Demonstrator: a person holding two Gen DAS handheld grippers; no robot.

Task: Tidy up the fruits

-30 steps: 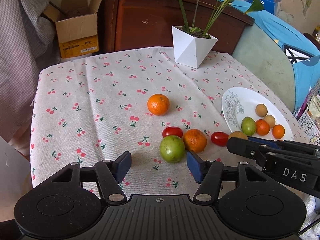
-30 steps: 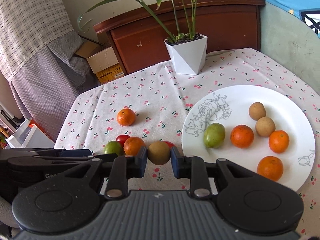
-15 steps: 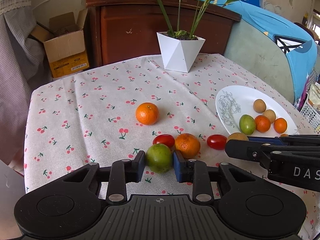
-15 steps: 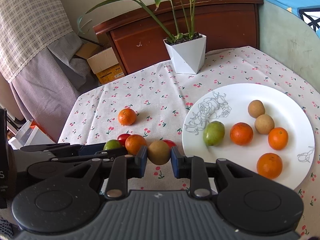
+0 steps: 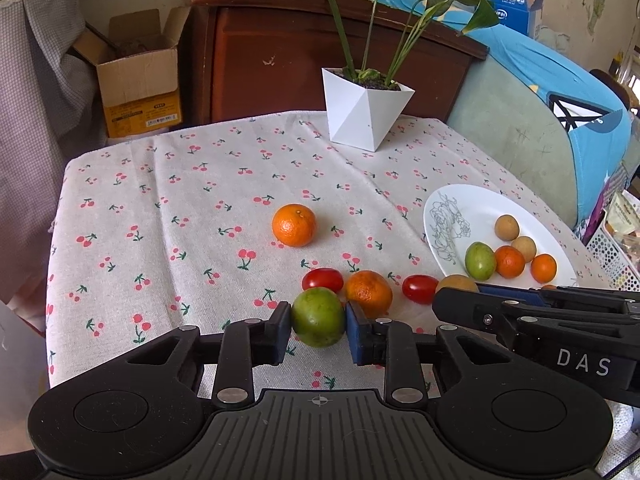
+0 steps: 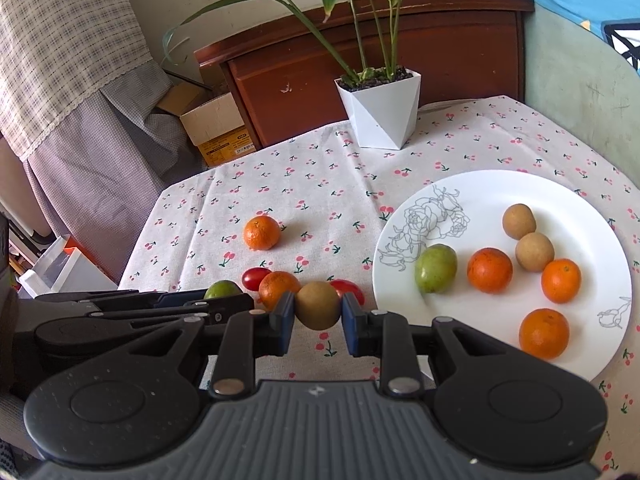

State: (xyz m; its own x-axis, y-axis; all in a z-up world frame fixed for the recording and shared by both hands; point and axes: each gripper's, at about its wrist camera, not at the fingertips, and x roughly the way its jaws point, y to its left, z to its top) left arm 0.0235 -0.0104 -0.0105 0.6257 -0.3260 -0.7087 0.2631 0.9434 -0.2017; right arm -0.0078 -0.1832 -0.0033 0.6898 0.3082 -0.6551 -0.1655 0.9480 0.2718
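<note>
White capitals reading "DAS" stand on the side of the right gripper (image 5: 460, 298) where it crosses the lower right of the left wrist view. The yellow label on the cardboard box (image 5: 138, 76) behind the table and the print on the blue carton (image 5: 512, 0) at top right are too small to read.

The left gripper (image 5: 319, 330) is clamped on a green fruit (image 5: 318, 317), its blue pads pressing both sides, right at the near edge of the loose cluster. The right gripper has its pads closed on a brown fruit (image 6: 318, 305), just beside the plate's near-left rim.

Behind the green fruit lie a red tomato (image 5: 322, 279) and an orange (image 5: 369, 293), close together; a second tomato (image 5: 420, 288) sits just beside the right gripper's tip. A lone orange (image 5: 294, 225) rests well apart, toward the middle of the cherry-print tablecloth (image 5: 160, 208).

The white plate (image 6: 480, 196) with a drawn rose holds one green fruit, two brown ones and four oranges, mostly in its right half; its left part near the rose is bare. The cloth's left half is open up to the table edge. A white plant pot (image 5: 366, 114) stands near the far edge.
</note>
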